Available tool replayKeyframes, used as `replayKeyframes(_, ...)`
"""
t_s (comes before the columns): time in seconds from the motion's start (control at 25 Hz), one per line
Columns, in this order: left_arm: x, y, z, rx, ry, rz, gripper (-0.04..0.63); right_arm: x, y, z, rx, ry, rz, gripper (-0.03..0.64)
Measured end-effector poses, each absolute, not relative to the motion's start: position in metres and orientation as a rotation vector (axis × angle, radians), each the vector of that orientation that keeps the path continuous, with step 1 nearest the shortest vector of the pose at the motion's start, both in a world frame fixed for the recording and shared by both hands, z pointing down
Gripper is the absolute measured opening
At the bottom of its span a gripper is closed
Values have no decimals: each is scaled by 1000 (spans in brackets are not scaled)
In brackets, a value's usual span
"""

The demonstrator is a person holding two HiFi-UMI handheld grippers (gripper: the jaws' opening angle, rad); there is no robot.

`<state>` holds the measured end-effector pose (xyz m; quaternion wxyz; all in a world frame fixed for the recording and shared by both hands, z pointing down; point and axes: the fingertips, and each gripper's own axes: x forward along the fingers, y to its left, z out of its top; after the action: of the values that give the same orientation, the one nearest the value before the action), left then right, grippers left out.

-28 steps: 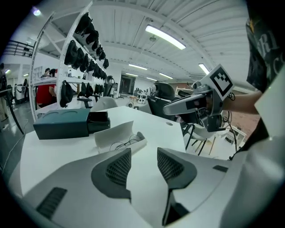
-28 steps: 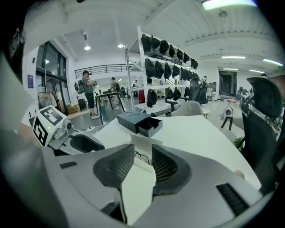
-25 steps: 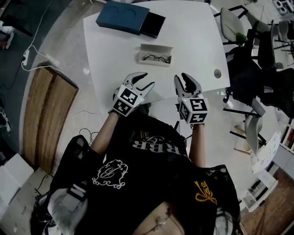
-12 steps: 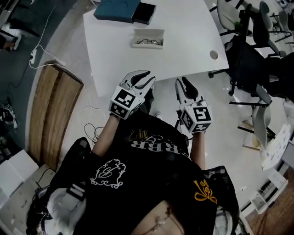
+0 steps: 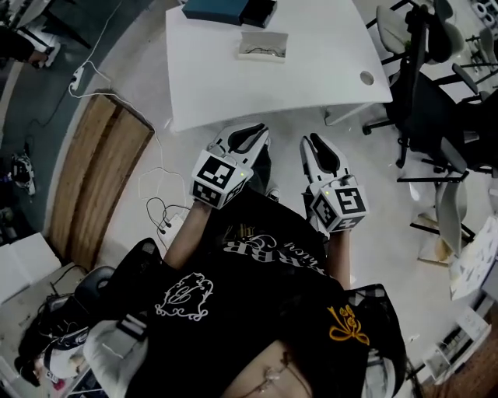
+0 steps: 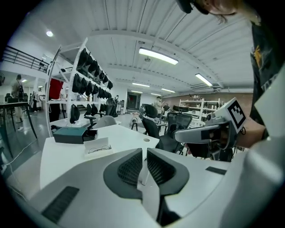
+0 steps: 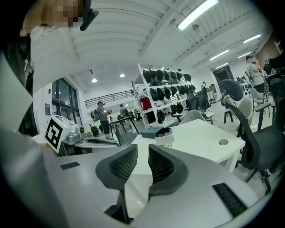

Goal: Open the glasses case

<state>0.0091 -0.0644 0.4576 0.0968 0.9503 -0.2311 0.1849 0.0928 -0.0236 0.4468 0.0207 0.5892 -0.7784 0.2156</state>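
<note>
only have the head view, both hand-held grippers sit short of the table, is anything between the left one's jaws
Observer: No. The left gripper view shows the left hand-held gripper with jaws together, nothing between them.
Operator: and the right one
Observer: The right hand-held gripper has a narrow empty gap; its jaws have just been closing.
Operator: the thing to open, lid up or down
Observer: Up. Side on, the white rectangular glasses case on the white table has its lid raised, thin-framed glasses inside.

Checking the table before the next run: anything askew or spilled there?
Nothing stands out. The case lies open and flat on the table, glasses inside; the blue box sits beyond it.
</note>
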Motion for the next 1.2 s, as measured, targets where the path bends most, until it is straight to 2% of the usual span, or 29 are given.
replayKeyframes(0.64,-65,9,421,2782,-810,507,43,18,34,427,1743,-2518,708,15)
replayKeyframes(1.2,-131,-12,404,2816,-743,473,43,-51,8,395,1785,-2503,607,14)
